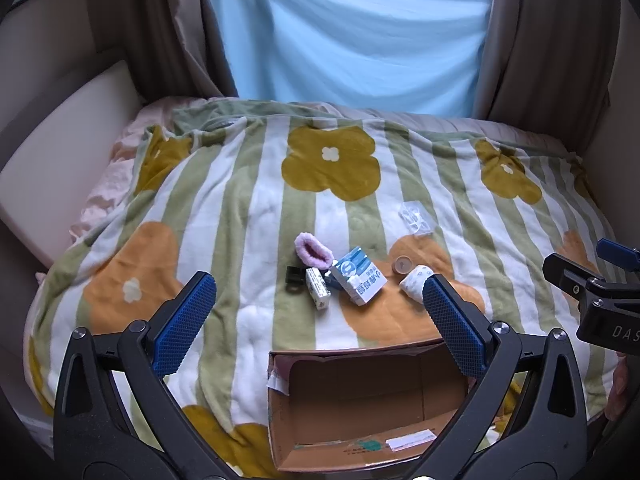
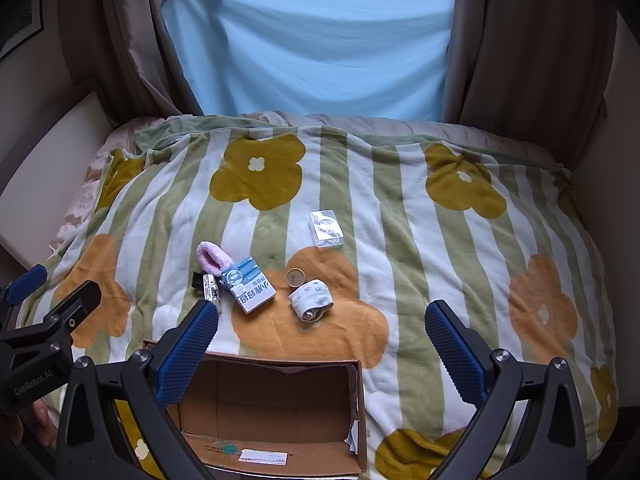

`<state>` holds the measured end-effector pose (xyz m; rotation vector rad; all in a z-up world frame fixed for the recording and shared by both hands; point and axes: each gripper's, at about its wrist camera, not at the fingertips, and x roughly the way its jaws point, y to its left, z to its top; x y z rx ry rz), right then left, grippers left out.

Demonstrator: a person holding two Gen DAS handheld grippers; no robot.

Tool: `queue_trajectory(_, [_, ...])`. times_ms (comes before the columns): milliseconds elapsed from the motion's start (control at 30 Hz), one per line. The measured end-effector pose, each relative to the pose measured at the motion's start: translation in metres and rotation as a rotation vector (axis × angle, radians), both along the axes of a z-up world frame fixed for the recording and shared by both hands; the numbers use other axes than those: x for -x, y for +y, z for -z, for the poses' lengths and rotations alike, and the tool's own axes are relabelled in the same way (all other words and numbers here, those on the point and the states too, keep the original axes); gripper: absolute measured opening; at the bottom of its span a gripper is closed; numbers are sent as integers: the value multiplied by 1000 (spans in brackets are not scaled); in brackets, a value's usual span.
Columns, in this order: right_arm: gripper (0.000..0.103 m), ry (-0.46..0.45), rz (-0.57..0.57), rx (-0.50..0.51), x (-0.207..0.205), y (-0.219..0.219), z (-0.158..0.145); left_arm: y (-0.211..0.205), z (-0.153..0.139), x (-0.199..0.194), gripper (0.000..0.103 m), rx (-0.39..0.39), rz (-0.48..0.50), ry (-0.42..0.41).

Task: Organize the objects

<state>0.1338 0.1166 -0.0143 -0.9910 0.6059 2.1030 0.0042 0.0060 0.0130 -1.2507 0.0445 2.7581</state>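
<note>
- so both grippers are hanging over the bed, jaws spread wide and holding nothing: left gripper with its blue ribbed pads, right gripper same deal
- open brown cardboard box sits on the near edge of the green and white striped fleece blanket with big yellow and orange flowers, right under both grippers. only a white label and some print show on its near flap
- the stuff to sort is all lying on the blanket just past the box, none of it in the box
- blue and white carton with printed characters lies tilted in the middle of the bunch
- fuzzy pink sock-like thing is touching the carton's far left corner
- small white patterned box sits just left of the carton, and a little black clip is beside that
- round tan cap-like disc is right of the carton, with a rolled-up white sock with small prints just beside it on the orange flower
- clear plastic case lies farther back, apart from the rest
- light blue sheet covers the window behind the bed, brown curtains either side
</note>
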Motion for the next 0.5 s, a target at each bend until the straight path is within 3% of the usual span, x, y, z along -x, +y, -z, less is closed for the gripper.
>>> queue_trajectory(500, [102,1,2,0,0,-2,-2,0,1,3,103,-7,12,-12])
